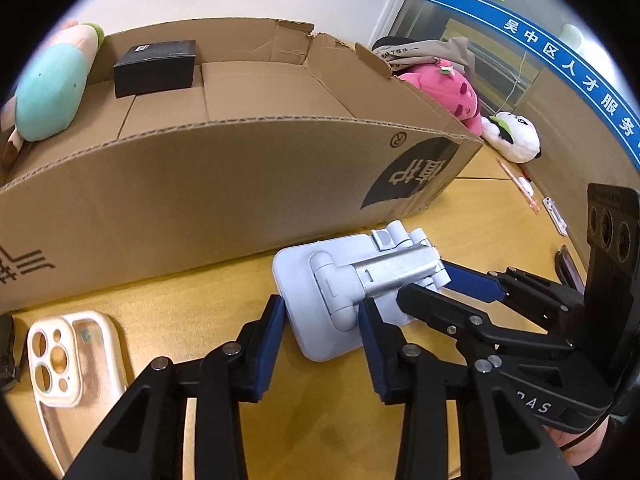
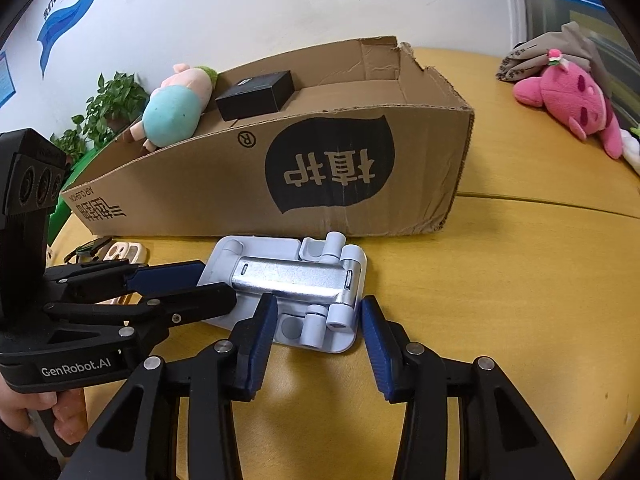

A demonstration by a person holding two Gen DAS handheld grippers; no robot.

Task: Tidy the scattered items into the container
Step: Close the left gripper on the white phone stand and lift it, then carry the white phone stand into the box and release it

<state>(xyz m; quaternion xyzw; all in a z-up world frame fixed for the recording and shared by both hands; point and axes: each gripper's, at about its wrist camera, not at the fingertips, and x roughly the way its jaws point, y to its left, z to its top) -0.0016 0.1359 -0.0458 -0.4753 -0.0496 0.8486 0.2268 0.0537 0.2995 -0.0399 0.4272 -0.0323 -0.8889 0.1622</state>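
The folded phone stand (image 1: 340, 292) lies flat just before the cardboard box (image 1: 224, 184); my left gripper (image 1: 322, 316) and right gripper (image 2: 316, 320) narrowly straddle opposite ends, neither visibly clamping; 2 uneven closures could twist it loose.

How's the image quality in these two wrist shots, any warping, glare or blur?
Left wrist view: strong fisheye warp, the cardboard box front edge bows into an arc, corners black; the phone stand is sharp, its metal bar mildly glossy. Right wrist view: same vignette and bending, soft shadows under the stand on the table, no motion blur.
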